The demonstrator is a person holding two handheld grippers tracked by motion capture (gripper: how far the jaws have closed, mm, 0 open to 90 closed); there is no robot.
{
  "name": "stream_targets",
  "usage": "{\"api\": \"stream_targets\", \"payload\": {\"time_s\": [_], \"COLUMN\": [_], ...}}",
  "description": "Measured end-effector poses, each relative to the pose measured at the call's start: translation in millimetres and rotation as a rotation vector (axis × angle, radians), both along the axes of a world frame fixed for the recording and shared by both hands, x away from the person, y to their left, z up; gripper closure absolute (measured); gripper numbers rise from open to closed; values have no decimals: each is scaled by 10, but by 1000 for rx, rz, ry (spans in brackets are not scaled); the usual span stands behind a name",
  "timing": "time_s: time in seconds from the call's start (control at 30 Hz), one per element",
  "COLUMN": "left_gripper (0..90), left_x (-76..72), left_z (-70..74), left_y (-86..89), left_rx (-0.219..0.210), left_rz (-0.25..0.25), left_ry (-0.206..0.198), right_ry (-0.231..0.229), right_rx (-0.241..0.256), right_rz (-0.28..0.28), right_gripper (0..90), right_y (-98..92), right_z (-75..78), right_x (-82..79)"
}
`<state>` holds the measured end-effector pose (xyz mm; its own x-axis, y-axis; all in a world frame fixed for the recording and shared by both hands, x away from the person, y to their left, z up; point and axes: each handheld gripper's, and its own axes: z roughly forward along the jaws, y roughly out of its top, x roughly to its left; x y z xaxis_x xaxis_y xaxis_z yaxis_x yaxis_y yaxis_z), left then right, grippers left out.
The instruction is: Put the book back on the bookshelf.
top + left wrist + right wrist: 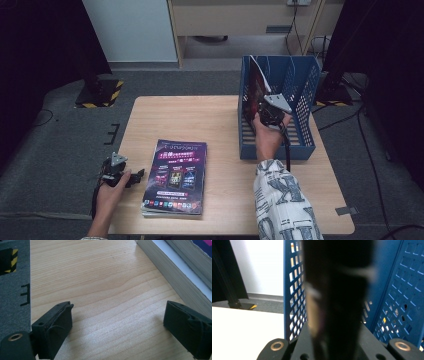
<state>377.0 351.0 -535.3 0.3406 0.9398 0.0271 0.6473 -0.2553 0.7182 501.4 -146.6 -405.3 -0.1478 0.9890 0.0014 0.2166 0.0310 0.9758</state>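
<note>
Right claw [270,112] clamps a magazine [256,90] upright inside the blue file rack [305,100] at the bench's far right. Left claw [131,177] rests open near the front-left edge, beside the magazine stack [176,176].

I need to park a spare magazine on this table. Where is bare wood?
Free: the far left of the table, between the magazine stack and the blue rack. Crowded: the rack side, where the right gripper holds a magazine.
</note>
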Motion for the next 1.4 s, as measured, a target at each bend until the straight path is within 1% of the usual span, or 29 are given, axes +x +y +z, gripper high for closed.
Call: {"api": "stream_targets", "payload": {"time_s": [0.07, 0.13, 0.2, 0.23, 0.27, 0.33, 0.4, 0.53, 0.6, 0.7, 0.77, 0.83, 1.0, 1.2, 1.27, 1.4], "left_gripper": [77, 76, 77, 77, 77, 77, 77, 77, 77, 77, 77, 77, 77, 77, 77, 77], "left_x": [1, 5, 3, 1, 1, 0, -2, -2, -1, 0, -1, -2, 0, 0, 1, 2], "left_z": [0, -1, 0, 1, 1, 1, 3, 2, 1, 2, 1, 3, 2, 2, 2, 2], "left_y": [1, 2, -2, -3, -4, -5, -5, -2, -3, -6, -6, -7, -5, -4, -4, -5], "left_rx": [0, -1, 0, 0, 1, 1, 2, -1, -1, 0, -1, 2, -1, -2, -1, -1], "left_rz": [-1, -2, -1, -2, -3, -2, -4, -3, -3, -5, -4, -5, -5, -5, -5, -5], "left_ry": [1, 1, 0, 0, 0, 1, 2, 2, 2, 2, 2, 3, 4, 4, 4, 4], "right_ry": [-3, -1, 3, 5, 5, 7, 5, 5, 4, 2, 10, 9, 20, 11, 13, 21], "right_rx": [4, -3, -18, -37, -46, -36, -39, -30, -24, -21, -18, -31, -16, -5, -10, -6], "right_rz": [1, 12, 19, 17, 13, 19, 31, 45, 52, 55, 69, 73, 87, 112, 116, 126], "right_gripper": [864, 863, 861, 859, 857, 849, 833, 780, 732, 585, 548, 505, 437, 381, 375, 351], "right_y": [22, 51, 93, 129, 154, 188, 213, 245, 245, 241, 236, 236, 239, 268, 273, 277], "right_z": [-27, -51, -75, -79, -80, -84, -88, -94, -81, -69, -78, -86, -92, -71, -67, -60], "right_x": [5, -2, -19, -36, -47, -56, -59, -72, -88, -120, -142, -163, -197, -224, -231, -245]}}
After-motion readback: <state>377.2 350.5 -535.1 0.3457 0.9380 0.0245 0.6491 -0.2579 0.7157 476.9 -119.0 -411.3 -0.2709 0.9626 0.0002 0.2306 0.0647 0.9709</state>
